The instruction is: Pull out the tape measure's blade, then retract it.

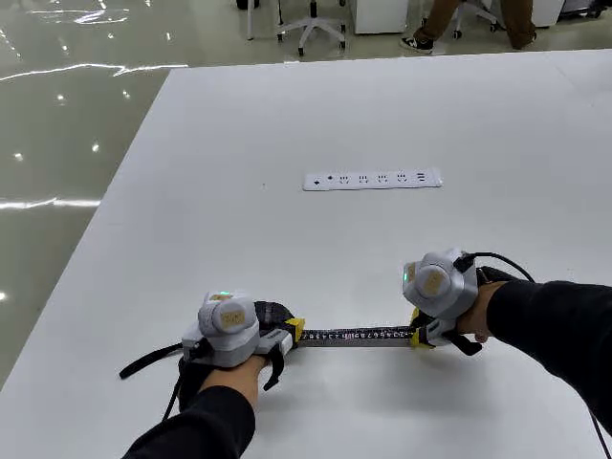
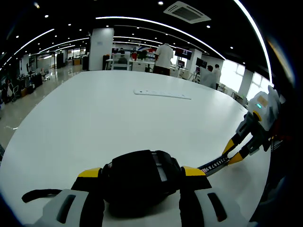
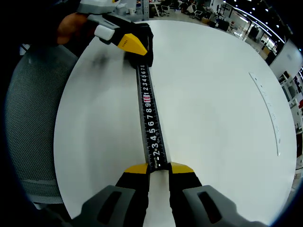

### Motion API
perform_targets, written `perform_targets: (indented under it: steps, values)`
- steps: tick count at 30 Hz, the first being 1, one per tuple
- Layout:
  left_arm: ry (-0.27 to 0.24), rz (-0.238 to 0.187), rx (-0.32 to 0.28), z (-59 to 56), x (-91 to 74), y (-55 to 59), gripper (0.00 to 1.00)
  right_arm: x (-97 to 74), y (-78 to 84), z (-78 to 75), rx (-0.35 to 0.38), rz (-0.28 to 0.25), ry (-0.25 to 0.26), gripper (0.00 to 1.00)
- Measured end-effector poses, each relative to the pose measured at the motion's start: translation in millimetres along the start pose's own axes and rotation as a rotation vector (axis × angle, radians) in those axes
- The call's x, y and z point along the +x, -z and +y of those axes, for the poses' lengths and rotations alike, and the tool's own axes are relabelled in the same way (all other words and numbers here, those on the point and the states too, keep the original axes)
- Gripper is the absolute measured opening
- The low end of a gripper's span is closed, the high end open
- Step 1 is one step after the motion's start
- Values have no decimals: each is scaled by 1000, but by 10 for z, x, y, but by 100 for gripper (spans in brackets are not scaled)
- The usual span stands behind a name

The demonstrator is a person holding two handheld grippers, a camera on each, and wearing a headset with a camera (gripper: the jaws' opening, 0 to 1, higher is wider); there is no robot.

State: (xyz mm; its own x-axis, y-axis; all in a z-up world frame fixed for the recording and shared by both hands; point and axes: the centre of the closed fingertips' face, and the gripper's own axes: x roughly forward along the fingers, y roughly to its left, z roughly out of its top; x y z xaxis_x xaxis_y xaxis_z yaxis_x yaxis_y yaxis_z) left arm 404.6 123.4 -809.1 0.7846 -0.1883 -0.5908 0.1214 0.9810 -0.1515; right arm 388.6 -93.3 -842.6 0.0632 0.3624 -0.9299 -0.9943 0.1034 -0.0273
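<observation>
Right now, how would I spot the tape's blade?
On the white table, look near its front edge between the left gripper and right gripper. The blade is the dark strip bridging them, printed with numbers, unlike the white power strip farther back.

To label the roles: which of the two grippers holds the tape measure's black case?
The left gripper clamps the case; the right gripper pinches the blade.
</observation>
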Motion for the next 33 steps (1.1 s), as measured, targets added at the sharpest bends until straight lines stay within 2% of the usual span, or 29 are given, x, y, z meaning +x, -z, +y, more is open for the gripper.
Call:
perform_targets:
  steps: [17, 33]
  values:
    - [2, 11, -18, 7, 5, 4, 60, 53, -97, -7, -1, -12, -7, 11]
    - [20, 17, -32, 0, -10, -2, 60, 120, -262, 24, -7, -33, -5, 11]
